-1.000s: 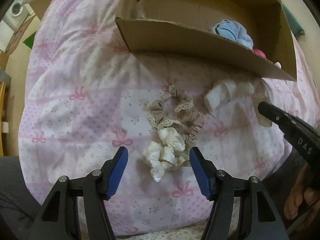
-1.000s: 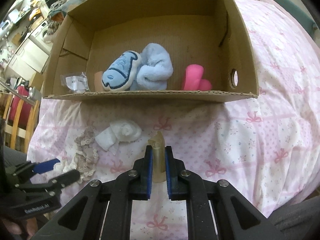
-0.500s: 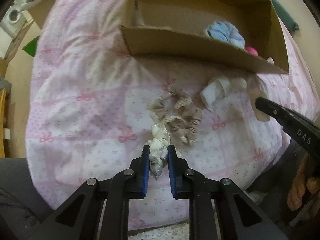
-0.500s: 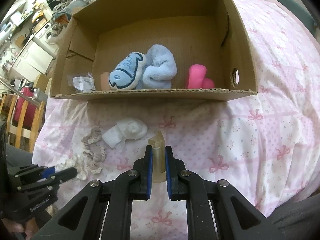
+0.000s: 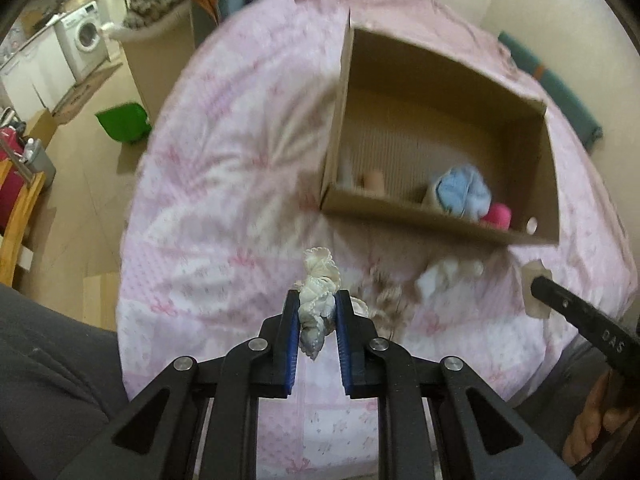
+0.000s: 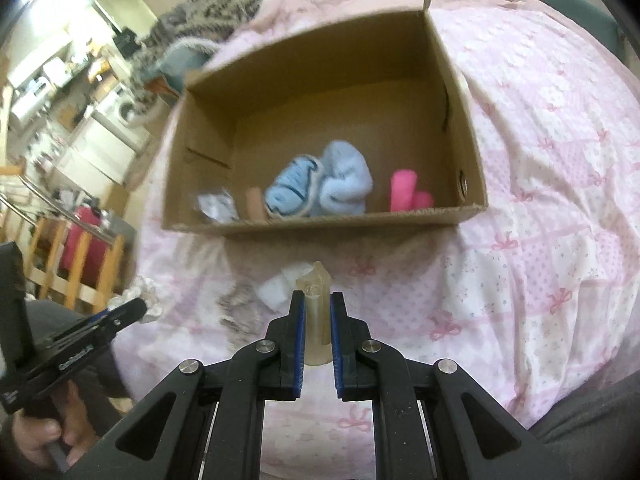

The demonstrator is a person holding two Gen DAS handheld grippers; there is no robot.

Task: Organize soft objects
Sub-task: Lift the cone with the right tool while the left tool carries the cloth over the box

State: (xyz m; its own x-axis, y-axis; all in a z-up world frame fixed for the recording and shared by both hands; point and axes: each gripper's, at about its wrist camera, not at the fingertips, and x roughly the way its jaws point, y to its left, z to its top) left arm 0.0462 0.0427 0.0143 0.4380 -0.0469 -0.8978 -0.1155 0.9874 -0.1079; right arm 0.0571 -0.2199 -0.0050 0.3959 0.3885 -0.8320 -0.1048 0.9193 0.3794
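Step in hand: carrying picked items to the cardboard box [image 6: 472, 184]. Left gripper [image 5: 317, 314] has its fingers clamped on a cream scrunchie [image 5: 318, 296], clear of the bed [image 5: 224, 184]. Right gripper [image 6: 317, 322] is pinched on a beige translucent piece [image 6: 317, 308]. Both hang short of the box's near wall. Next move likely needs forward travel over that wall, then release inside beside the blue plush [image 6: 320, 188].

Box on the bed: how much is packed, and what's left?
Packed: blue plush and pink piece in the cardboard box. In hand: left gripper clamps a cream scrunchie; right gripper clamps a beige piece. Left: beige scrunchies and white cloth.
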